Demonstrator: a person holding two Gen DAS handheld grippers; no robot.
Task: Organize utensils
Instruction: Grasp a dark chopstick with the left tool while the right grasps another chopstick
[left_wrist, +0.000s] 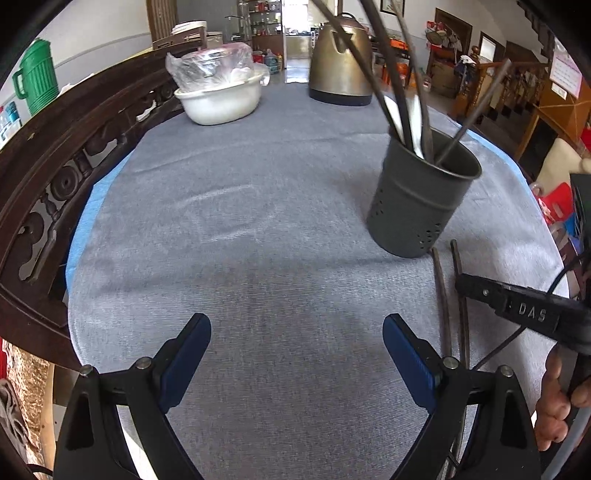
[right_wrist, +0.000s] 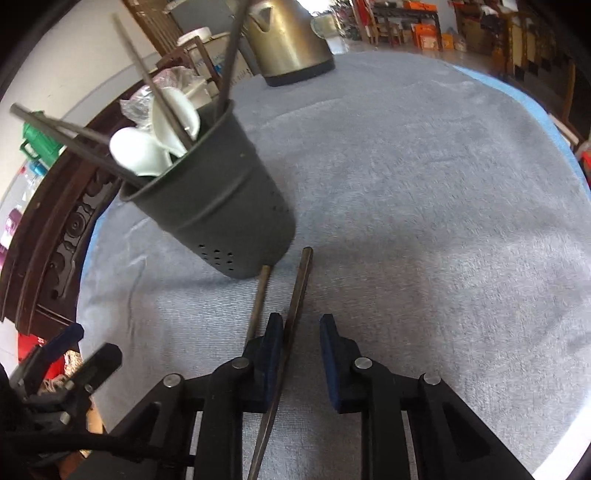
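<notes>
A dark perforated utensil holder (left_wrist: 417, 199) (right_wrist: 221, 206) stands on the grey cloth with several chopsticks and white spoons (right_wrist: 140, 147) in it. Two dark chopsticks lie on the cloth just in front of it. One chopstick (right_wrist: 299, 291) runs between the fingers of my right gripper (right_wrist: 301, 325), close against the left pad and apart from the right pad. The other chopstick (right_wrist: 260, 295) lies outside the left finger. Both chopsticks (left_wrist: 441, 295) show in the left wrist view, under a right finger (left_wrist: 517, 306). My left gripper (left_wrist: 297, 325) hangs wide open over bare cloth, nothing in it.
A metal kettle (left_wrist: 341, 59) (right_wrist: 288, 40) stands at the far end of the table. A white basin (left_wrist: 221, 99) holding a plastic-wrapped bowl sits at the far left. A carved wooden chair back (left_wrist: 55, 166) borders the left edge. A hand (left_wrist: 557, 398) grips the right tool.
</notes>
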